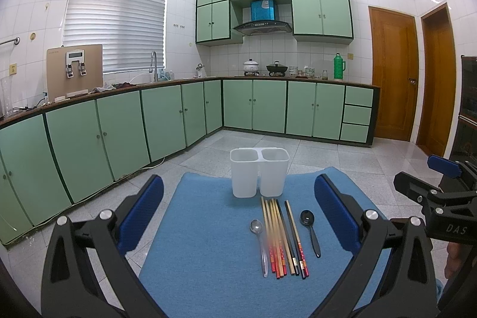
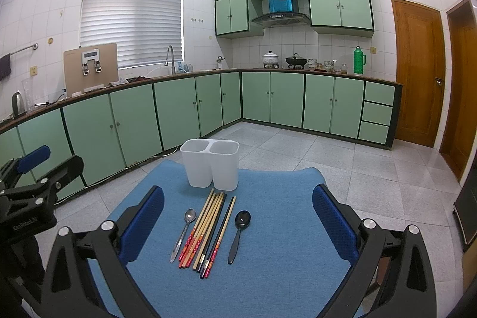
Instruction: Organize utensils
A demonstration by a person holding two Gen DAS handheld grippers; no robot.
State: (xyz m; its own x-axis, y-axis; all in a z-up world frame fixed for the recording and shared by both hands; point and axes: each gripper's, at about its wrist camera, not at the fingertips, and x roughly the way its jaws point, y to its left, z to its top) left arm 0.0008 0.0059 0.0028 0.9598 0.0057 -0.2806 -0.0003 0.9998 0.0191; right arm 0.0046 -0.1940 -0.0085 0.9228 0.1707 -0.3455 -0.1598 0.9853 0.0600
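Note:
A white two-compartment utensil holder (image 1: 258,172) (image 2: 211,163) stands upright at the far side of a blue mat (image 1: 208,228) (image 2: 274,228). In front of it lie a silver spoon (image 1: 260,243) (image 2: 182,233), several chopsticks (image 1: 281,237) (image 2: 208,231) side by side, and a black spoon (image 1: 310,230) (image 2: 238,231). My left gripper (image 1: 238,216) is open and empty, above the mat's near side. My right gripper (image 2: 238,216) is open and empty, also above the near side. Each gripper shows at the edge of the other's view, the right one (image 1: 441,189) and the left one (image 2: 38,175).
The mat lies on a raised surface above a grey tiled floor (image 1: 342,157). Green kitchen cabinets (image 1: 119,124) run along the left and back walls. Two wooden doors (image 1: 393,79) stand at the right.

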